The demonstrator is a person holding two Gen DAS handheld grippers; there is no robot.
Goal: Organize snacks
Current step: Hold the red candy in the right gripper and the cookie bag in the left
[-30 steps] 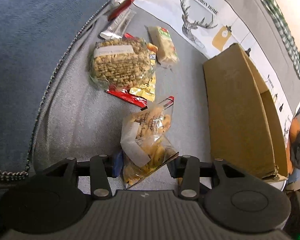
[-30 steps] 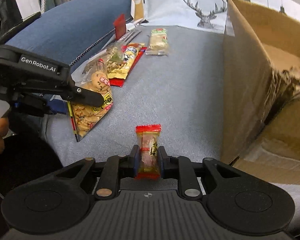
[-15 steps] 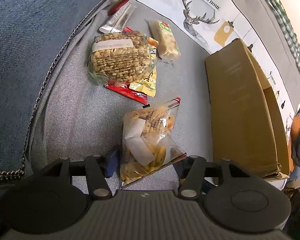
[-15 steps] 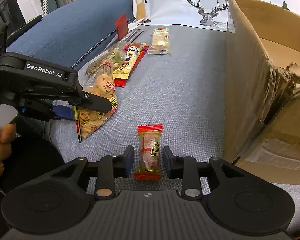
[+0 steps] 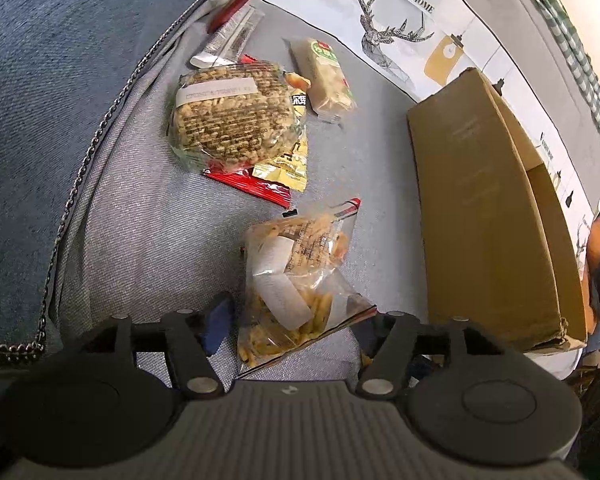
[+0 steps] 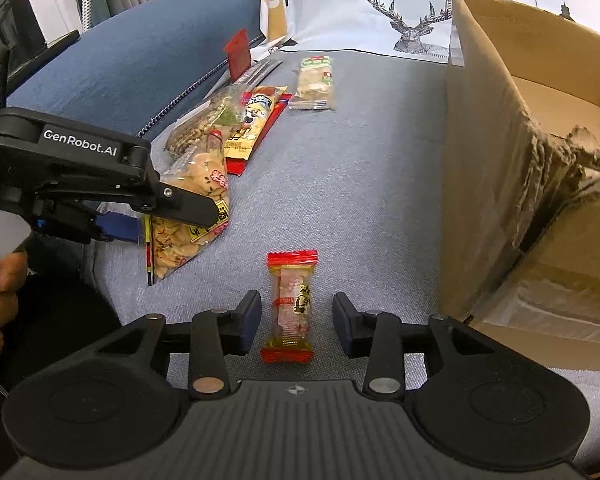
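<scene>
Right tongs (image 6: 296, 320) wide open, straddling red-ended candy (image 6: 292, 306); left tongs (image 5: 296, 320) open astride cracker bag (image 5: 300, 276); box wall (image 6: 484, 184) near right.

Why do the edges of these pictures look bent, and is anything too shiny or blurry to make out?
Left wrist view: the fisheye lens bows the cardboard box and darkens the corners; glare whitens the clear cracker bag. Right wrist view: the same bending curves the box wall; the small red-ended snack stays sharp.

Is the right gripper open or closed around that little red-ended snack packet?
Open. The right gripper has its fingers spread to either side of the red-ended snack packet, with a visible gap on both sides; the packet lies flat on the grey cushion.
</scene>
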